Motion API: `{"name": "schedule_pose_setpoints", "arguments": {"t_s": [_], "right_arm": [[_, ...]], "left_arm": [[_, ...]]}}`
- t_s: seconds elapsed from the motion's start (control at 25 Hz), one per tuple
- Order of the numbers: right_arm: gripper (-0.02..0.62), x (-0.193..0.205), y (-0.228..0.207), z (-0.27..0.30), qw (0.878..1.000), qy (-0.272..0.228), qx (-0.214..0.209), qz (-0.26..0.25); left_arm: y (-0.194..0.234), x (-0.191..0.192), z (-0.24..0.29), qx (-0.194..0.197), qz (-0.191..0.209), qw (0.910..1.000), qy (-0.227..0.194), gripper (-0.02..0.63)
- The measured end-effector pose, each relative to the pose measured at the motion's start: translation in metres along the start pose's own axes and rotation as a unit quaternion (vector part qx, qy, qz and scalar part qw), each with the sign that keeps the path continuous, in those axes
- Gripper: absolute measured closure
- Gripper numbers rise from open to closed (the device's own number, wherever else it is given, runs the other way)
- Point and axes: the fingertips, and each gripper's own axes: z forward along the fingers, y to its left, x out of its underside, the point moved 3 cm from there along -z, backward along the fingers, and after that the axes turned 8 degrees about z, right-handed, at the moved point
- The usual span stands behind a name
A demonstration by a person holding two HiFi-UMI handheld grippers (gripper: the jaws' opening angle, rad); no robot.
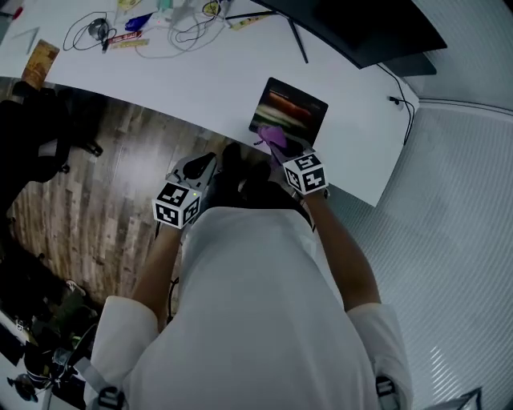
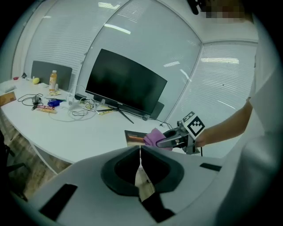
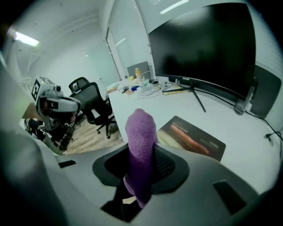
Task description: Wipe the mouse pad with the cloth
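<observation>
two hand-held grippers show in my feed. the right hand-held gripper (image 3: 141, 176) is clamped on a purple cloth (image 3: 140, 141), which stands up from between its jaws as a thick folded roll. from the head view, that cloth (image 1: 271, 134) sits at the near left corner of the mouse pad (image 1: 292, 108); i cannot tell whether it presses on the pad. the mouse pad, dark with an orange streak printed on it, lies flat on the white counter (image 1: 200, 80) close to its near edge, just in front of the black monitor (image 1: 353, 24). the left hand-held gripper (image 2: 140, 165) has its jaws closed together with nothing between them, and it hangs off the counter's near edge, over the wooden floor (image 1: 96, 192), to the left of the right one. loose cables (image 1: 184, 32) lie at the far left of the counter.
</observation>
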Motion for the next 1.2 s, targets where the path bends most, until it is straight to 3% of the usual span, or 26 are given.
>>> {"name": "schedule_pose_setpoints", "arguments": {"t_s": [0.36,0.8,0.96,1.2], "right_arm": [[0.463,0.02,-0.001,-0.106,0.994,-0.084,0.022,0.069],[0.463,0.088,0.023,-0.205,0.98,-0.168,0.02,0.108],[0.463,0.111,0.031,-0.226,0.972,-0.194,0.014,0.134],[0.463,0.127,0.053,-0.264,0.962,-0.227,0.026,0.151]], "left_arm": [[-0.057,-0.022,0.004,0.019,0.035,0.9992,-0.011,0.583],[-0.165,0.018,-0.046,0.013,0.049,0.9985,-0.023,0.583],[-0.18,0.029,-0.074,-0.006,0.046,0.9983,-0.037,0.583],[-0.19,0.023,-0.117,0.014,0.063,0.9963,-0.057,0.583]]}}
